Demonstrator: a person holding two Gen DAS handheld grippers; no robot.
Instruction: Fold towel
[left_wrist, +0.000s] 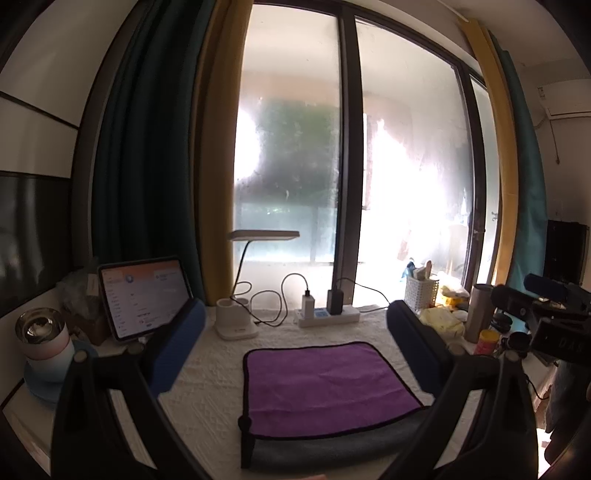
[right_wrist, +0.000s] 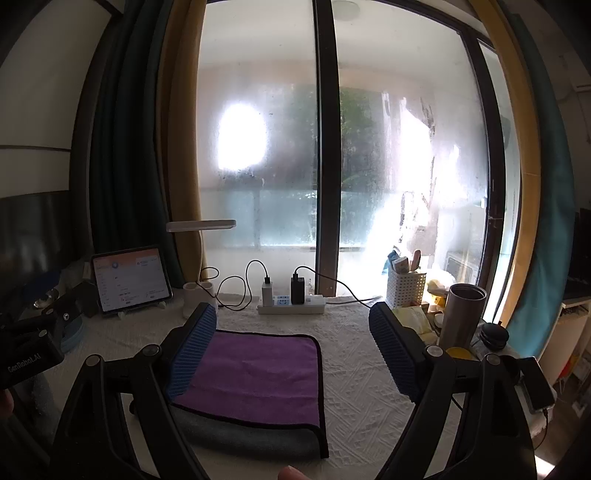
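Observation:
A purple towel (left_wrist: 325, 387) with black trim and a grey underside lies folded on the white textured tablecloth (left_wrist: 207, 391), grey layer showing at its near edge. My left gripper (left_wrist: 295, 354) is open and empty, held above the towel, blue pads spread to either side. In the right wrist view the towel (right_wrist: 255, 376) lies low and left of centre. My right gripper (right_wrist: 293, 350) is open and empty above the towel's right part. Its left pad (right_wrist: 192, 354) overlaps the towel's left edge in view. The other gripper's body shows at the right edge of the left view (left_wrist: 546, 317).
At the table's back stand a lit tablet (left_wrist: 144, 295), a white desk lamp (left_wrist: 240, 321), a power strip with chargers (left_wrist: 325, 314), a white pen basket (left_wrist: 421, 291) and a steel tumbler (left_wrist: 480, 314). A pink-and-blue flask (left_wrist: 44, 343) stands left. A phone (right_wrist: 535, 384) lies far right.

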